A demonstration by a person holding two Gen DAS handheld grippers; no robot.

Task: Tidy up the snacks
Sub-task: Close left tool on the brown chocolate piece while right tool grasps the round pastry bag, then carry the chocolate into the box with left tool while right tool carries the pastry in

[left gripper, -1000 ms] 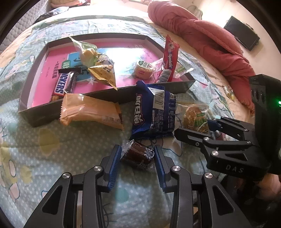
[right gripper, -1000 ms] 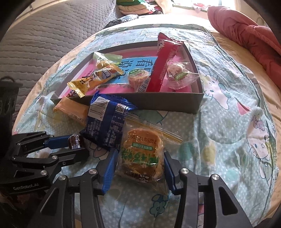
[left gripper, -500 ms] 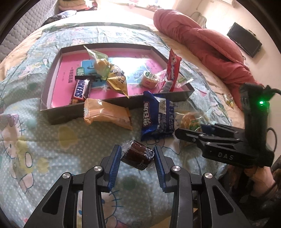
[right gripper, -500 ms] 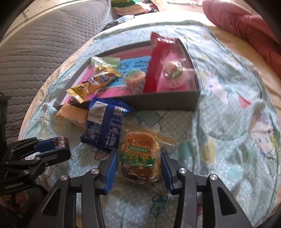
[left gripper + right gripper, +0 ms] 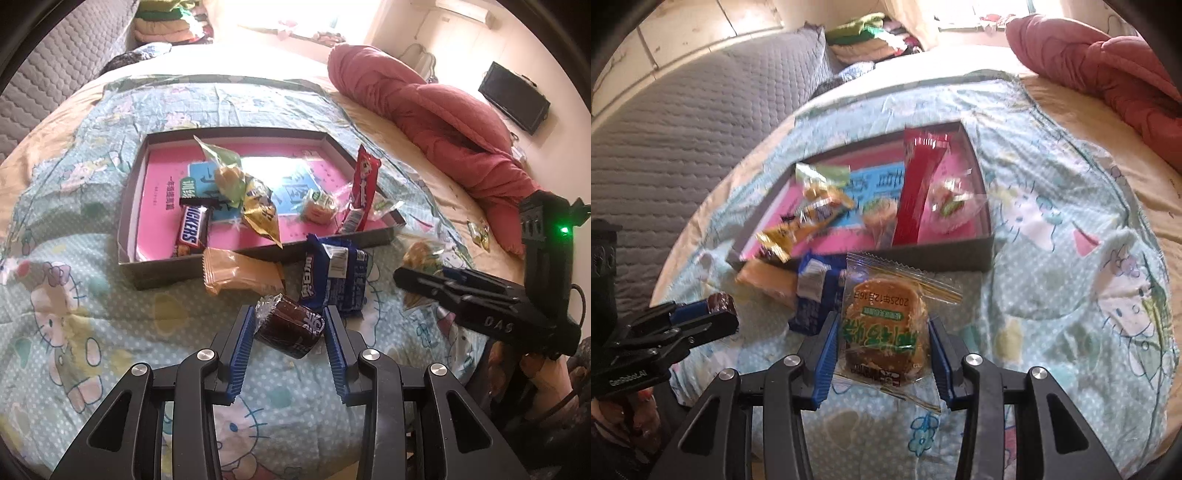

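My left gripper (image 5: 290,328) is shut on a dark brown wrapped candy (image 5: 290,326) and holds it above the bed; it also shows in the right wrist view (image 5: 718,304). My right gripper (image 5: 882,345) is shut on a round cookie in a clear packet (image 5: 884,325), lifted off the sheet. A grey box with a pink floor (image 5: 155,206) lies ahead and holds a Snickers bar (image 5: 192,230), a yellow packet (image 5: 260,216), a red stick pack (image 5: 364,192) and small sweets. An orange packet (image 5: 240,273) and a blue packet (image 5: 334,280) lie in front of the box.
The bed has a light blue cartoon sheet (image 5: 74,295). A red quilt (image 5: 443,125) lies bunched at the right. A grey padded headboard (image 5: 665,129) is at the left. A small sweet (image 5: 478,230) lies on the sheet near the quilt.
Both grippers have risen and pulled back from the box, each carrying its snack. The cookie packet has come up off the sheet.
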